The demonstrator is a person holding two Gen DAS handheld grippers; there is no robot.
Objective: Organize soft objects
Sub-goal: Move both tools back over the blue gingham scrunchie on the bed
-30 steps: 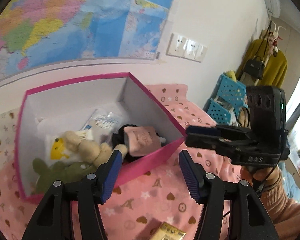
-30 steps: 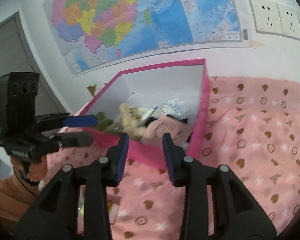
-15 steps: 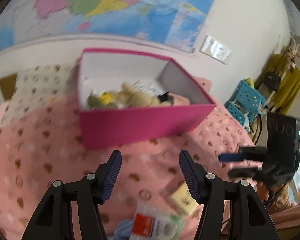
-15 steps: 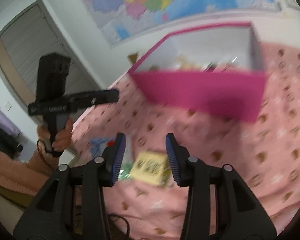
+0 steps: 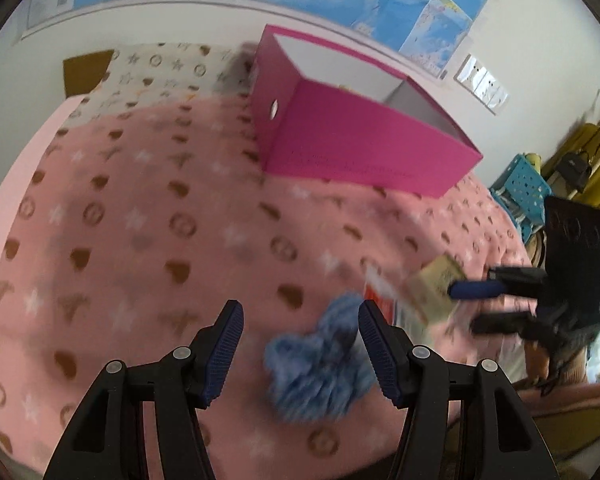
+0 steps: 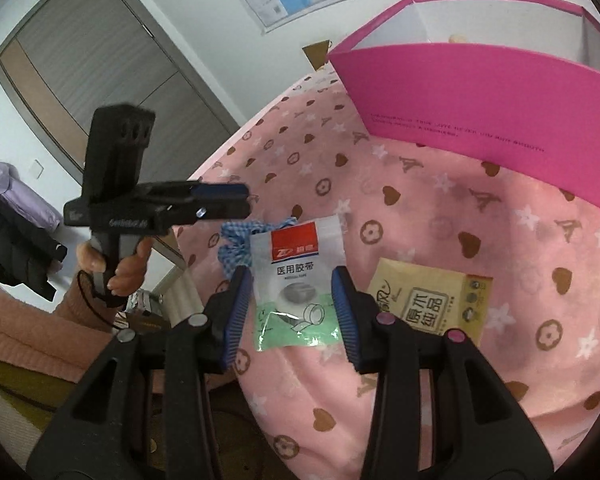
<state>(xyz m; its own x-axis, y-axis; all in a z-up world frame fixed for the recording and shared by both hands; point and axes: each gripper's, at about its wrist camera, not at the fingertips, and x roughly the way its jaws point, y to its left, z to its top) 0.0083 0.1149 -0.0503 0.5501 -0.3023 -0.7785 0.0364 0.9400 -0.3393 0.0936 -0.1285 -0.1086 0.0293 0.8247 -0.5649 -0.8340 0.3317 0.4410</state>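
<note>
Three items lie near the pink box (image 6: 480, 92) | both grippers have swung off it to them | left gripper (image 5: 300, 344) open over blue scrunchie (image 5: 320, 364) | right gripper (image 6: 288, 312) open, just widened, straddling tape packet (image 6: 300, 280) | tissue pack (image 6: 428, 300) beside | pickup next.

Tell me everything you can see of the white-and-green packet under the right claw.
The packet is a flat, glossy plastic pouch: clear-white top, red label patch, dark printed characters, and a green lower part picturing a roll of tape. It lies flat on the pink blanket, seen between the right claw's open fingers, which don't visibly press it. Its upper left corner overlaps a blue checked fabric piece; a yellow tissue pack lies apart to its right.
</note>
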